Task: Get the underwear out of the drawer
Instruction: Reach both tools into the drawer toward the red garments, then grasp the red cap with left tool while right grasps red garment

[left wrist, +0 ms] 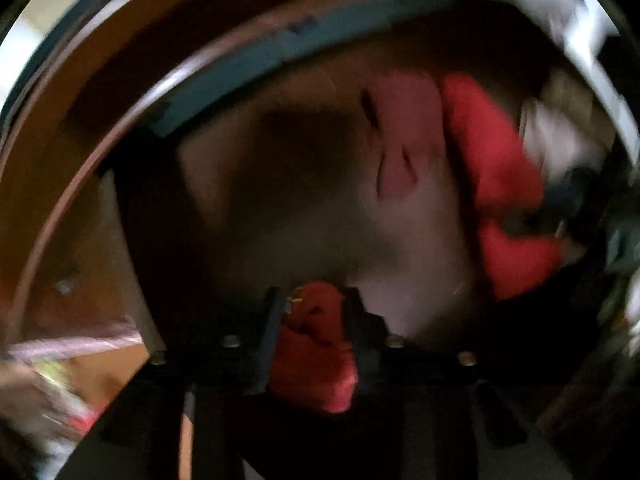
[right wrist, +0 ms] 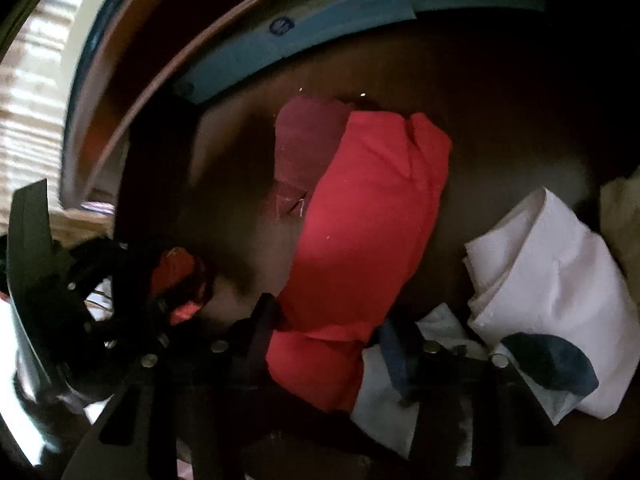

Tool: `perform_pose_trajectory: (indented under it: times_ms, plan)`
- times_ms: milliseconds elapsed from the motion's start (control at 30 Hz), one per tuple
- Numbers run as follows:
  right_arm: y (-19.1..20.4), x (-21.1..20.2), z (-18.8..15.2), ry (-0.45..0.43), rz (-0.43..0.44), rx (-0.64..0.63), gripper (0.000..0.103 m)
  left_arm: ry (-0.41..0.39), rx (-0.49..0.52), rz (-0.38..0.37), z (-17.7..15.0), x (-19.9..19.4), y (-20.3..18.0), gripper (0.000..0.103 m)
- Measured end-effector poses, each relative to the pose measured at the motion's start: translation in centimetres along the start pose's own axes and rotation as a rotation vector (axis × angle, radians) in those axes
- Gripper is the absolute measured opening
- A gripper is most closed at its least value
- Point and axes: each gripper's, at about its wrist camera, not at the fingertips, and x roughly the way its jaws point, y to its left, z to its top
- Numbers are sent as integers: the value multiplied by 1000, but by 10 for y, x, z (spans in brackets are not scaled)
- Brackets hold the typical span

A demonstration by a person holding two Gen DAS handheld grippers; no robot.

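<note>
I look down into an open brown wooden drawer (left wrist: 320,220). My left gripper (left wrist: 314,312) is shut on a small red piece of underwear (left wrist: 316,352), held between its two black fingers above the drawer floor. In the right wrist view, my right gripper (right wrist: 326,328) stands with its jaws around the near end of a folded bright red garment (right wrist: 368,216); the cloth fills the gap. A maroon folded piece (right wrist: 304,140) lies under the red one's far end. The left gripper with its red piece (right wrist: 176,276) shows at the left of that view.
Folded white cloth (right wrist: 552,280) with a dark blue patch (right wrist: 552,364) lies at the drawer's right. A pale yellowish cloth (right wrist: 624,216) sits at the far right edge. The drawer's back wall has a blue strip (right wrist: 304,36). The left wrist view is blurred.
</note>
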Motion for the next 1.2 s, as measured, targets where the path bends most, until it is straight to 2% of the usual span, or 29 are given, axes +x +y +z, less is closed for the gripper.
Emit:
perform_pose_trajectory:
  times_ms: [33,67,133,200,267,300,333,367,400,467,600,733,833,900,967,1000,1100,1200]
  plan:
    - [0,3,-6,-8,18,5,45,-30,-68,-54,1,-4,9,23]
    - [-4,1,-8,-17,28,0,36,-60,-131,-107,1,-5,15,23]
    - [-5,-5,-8,-33,32,-19,32,-97,-207,-181,3,-4,20,23]
    - [-4,-12,-8,-64,11,-46,30,-125,-257,-220,7,-2,20,23]
    - [-3,-20,-5,-78,-3,-56,30,-128,-284,-212,9,0,20,25]
    - [-6,-21,-5,-74,18,-35,30,-123,-273,-193,16,-3,15,29]
    - [-9,-22,-4,-59,47,11,30,-117,-260,-182,23,-5,10,38]
    - [-13,-23,-2,-46,58,40,35,-104,-249,-177,23,-8,5,46]
    - [-15,-22,0,-31,61,70,40,-87,-251,-172,23,-8,4,61]
    - [-18,-19,2,-22,74,120,64,-79,-254,-194,27,-9,1,67]
    - [-15,-6,-8,4,38,148,66,-41,-199,-84,31,5,-17,73]
    - [-1,20,-6,76,-47,115,67,26,-198,-79,40,26,-27,72]
    - [4,24,-4,72,-61,112,67,-4,-255,-106,46,24,-19,72]
    - [8,27,-2,81,-58,102,66,-15,-250,-108,53,26,-22,70]
    - [5,23,-1,81,-45,85,62,21,-202,-125,55,33,-30,57]
    - [0,17,1,82,-32,71,61,45,-170,-150,58,38,-36,45]
    - [-8,10,-3,84,23,62,56,10,-143,-178,63,35,-44,38]
    - [-10,-1,-8,43,45,36,51,-37,-171,-201,63,29,-42,31]
